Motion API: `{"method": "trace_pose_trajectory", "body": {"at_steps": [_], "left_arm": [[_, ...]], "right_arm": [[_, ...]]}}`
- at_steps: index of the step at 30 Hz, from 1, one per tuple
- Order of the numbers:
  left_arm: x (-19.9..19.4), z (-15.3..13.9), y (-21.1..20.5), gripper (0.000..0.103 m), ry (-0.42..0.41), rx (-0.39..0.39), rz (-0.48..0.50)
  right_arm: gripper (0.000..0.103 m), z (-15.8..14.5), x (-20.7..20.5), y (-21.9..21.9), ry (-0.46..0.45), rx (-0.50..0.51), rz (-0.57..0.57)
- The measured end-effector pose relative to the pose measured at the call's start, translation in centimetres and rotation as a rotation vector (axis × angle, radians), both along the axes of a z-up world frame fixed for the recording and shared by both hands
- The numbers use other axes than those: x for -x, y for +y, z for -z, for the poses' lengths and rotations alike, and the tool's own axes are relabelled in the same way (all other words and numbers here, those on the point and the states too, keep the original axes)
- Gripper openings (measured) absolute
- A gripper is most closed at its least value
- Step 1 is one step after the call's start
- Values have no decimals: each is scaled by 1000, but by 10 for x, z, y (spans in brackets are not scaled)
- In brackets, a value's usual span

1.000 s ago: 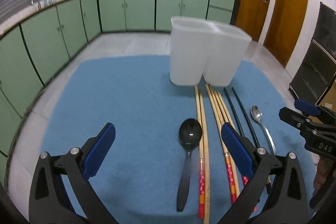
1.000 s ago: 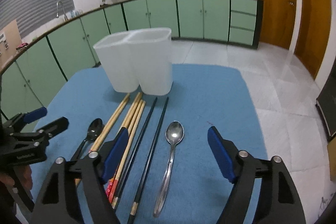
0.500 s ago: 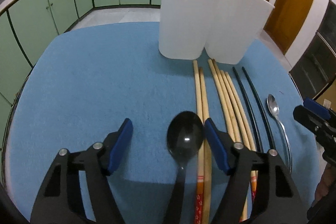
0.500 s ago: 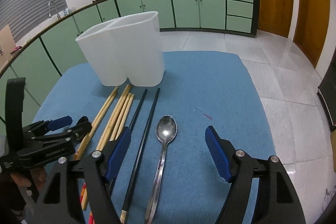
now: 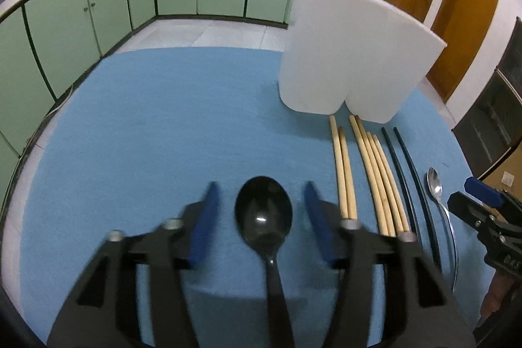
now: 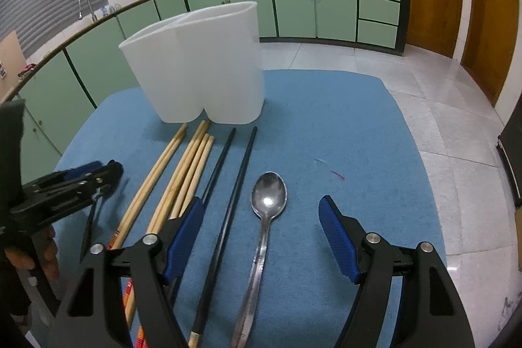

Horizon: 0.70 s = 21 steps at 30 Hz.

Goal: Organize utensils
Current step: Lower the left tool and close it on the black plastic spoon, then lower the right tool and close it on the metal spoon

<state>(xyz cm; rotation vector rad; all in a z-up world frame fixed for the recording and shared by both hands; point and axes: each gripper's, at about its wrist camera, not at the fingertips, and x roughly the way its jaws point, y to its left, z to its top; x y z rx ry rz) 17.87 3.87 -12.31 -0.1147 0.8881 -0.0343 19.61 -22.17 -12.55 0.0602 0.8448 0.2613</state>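
Nothing has reached the white two-compartment holder [image 6: 199, 80] yet, as far as its walls let one see; its inside is hidden from both cameras. Every utensil lies flat on the blue worktop [image 6: 326, 126], so the sorting looks barely begun. In the left wrist view the left gripper [image 5: 261, 227] has its blue pads spread either side of the black spoon [image 5: 263, 211], apart from its bowl and not clamped; the handle runs back toward 6 o'clock between the arms. The view is blurred, so contact lower on the handle cannot be told. From that spoon, toward 3 o'clock, lie the wooden chopsticks [image 5: 368, 172], then the black chopsticks [image 5: 407, 178], then the metal spoon [image 6: 266, 217]. In the right wrist view the right gripper [image 6: 261, 237] is spread wide with the metal spoon and one black chopstick between its pads, gripping nothing. The holder stands at 12 o'clock, just beyond the chopstick tips. All spoons and chopsticks remain to be lifted and dropped in.
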Motion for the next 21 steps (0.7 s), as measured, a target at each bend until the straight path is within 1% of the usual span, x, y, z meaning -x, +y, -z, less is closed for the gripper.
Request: {"method": "trace_pose_trajectory", "body": {"at_steps": [3, 4, 6, 9, 12, 13, 14, 18, 21], "left_arm": [[5, -2, -1, 63, -2, -3, 2], [5, 0, -2, 63, 3, -9, 5], [5, 3, -1, 63, 15, -21, 7], [1, 8, 5, 63, 29, -10, 4], [-4, 7, 5, 58, 26, -9, 11], [-4, 7, 4, 53, 27, -9, 17], [-5, 7, 4, 51, 27, -11, 20], [-7, 7, 1, 49, 29, 5, 38], [-8, 8, -1, 44, 28, -12, 48]], "right_arm": [[71, 1, -1, -5, 7, 4, 12], [70, 1, -2, -5, 11, 3, 15], [67, 2, -3, -7, 19, -3, 14], [62, 4, -6, -6, 34, -3, 3], [61, 6, -10, -2, 44, -3, -8], [59, 7, -12, -2, 49, -2, -10], [57, 8, -16, 0, 60, -1, -13], [56, 13, -26, 2, 95, -10, -9], [49, 15, -34, 5, 124, -21, -10]]}}
